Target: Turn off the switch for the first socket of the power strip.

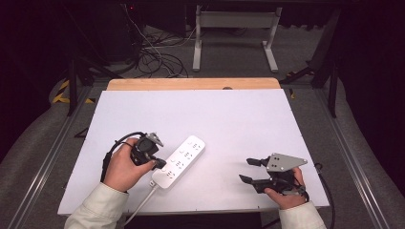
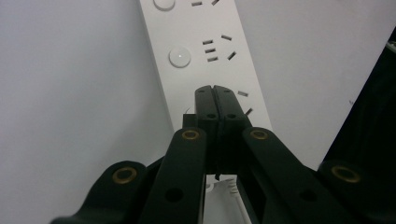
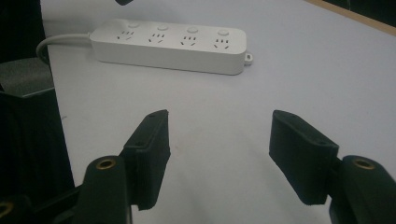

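Left gripper clamped shut, tips over white power strip, right gripper spread wide, empty, strip lying well beyond it

White power strip, flat, diagonal

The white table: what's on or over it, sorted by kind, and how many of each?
White power strip: 1
Round switch buttons on it: 4
Socket groups on it: 4
Black claws: 2, left claw and right claw
Total: 11

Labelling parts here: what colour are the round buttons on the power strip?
White, like the power strip itself; clearest in the right gripper view.
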### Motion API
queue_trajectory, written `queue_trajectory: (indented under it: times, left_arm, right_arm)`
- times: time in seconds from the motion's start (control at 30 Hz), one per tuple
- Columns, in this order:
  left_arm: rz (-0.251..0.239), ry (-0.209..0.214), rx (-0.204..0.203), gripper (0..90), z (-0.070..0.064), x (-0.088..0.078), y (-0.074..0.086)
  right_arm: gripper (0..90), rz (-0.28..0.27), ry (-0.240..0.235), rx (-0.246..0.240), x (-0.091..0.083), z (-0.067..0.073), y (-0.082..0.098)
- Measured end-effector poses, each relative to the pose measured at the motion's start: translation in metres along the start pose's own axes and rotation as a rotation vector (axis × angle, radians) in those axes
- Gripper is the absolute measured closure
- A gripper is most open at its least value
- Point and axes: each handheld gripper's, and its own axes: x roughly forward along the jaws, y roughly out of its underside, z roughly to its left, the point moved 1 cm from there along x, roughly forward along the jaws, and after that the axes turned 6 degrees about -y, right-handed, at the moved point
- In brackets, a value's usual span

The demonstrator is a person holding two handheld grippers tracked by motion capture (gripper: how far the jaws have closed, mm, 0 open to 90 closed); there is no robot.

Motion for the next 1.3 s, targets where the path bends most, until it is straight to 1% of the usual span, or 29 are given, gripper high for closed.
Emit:
queue_trajectory:
  times: [0.17,0.27,0.3,0.33,0.43,0.6,0.63,0.73,0.77,1.0,1.1,1.3]
  left_arm:
    - [0.007,-0.004,-0.002,90.0,0.001,0.001,0.0]
    - [-0.003,-0.009,0.004,90.0,0.001,0.002,-0.001]
    - [-0.008,-0.021,0.009,90.0,0.001,0.003,-0.001]
    - [-0.014,-0.022,0.01,90.0,0.001,0.005,0.0]
    - [-0.006,-0.02,0.01,90.0,0.001,0.009,0.001]
    - [0.005,-0.018,0.024,90.0,-0.001,0.012,-0.001]
    - [0.008,-0.025,0.03,90.0,-0.001,0.013,-0.001]
    - [0.017,-0.029,0.026,90.0,-0.002,0.015,-0.001]
    - [0.02,-0.037,0.032,90.0,-0.001,0.016,-0.001]
    - [0.028,-0.043,0.032,90.0,-0.002,0.02,-0.002]
    - [0.035,-0.048,0.043,90.0,-0.002,0.023,-0.002]
    - [0.036,-0.052,0.043,90.0,-0.003,0.023,-0.002]
  right_arm:
    - [39.0,0.0,0.0,0.001,0.0,0.0,0.0]
    - [38.9,-0.005,-0.003,0.002,0.0,0.0,0.0]
    - [39.0,-0.007,-0.004,0.002,-0.001,0.0,0.0]
    - [39.0,-0.009,-0.006,0.001,-0.001,0.0,0.0]
    - [38.8,-0.013,-0.008,0.005,-0.001,0.0,0.0]
    - [38.7,-0.011,-0.009,0.007,-0.001,0.0,0.0]
    - [38.7,-0.01,-0.01,0.008,-0.001,0.0,0.0]
    - [38.5,-0.01,-0.01,0.007,-0.001,0.0,0.0]
    - [38.4,-0.012,-0.012,0.007,-0.001,0.0,0.0]
    - [38.4,-0.013,-0.014,0.011,-0.001,0.0,0.0]
    - [38.4,-0.015,-0.015,0.01,-0.001,0.0,0.0]
    - [38.4,-0.015,-0.016,0.009,-0.001,0.0,0.0]
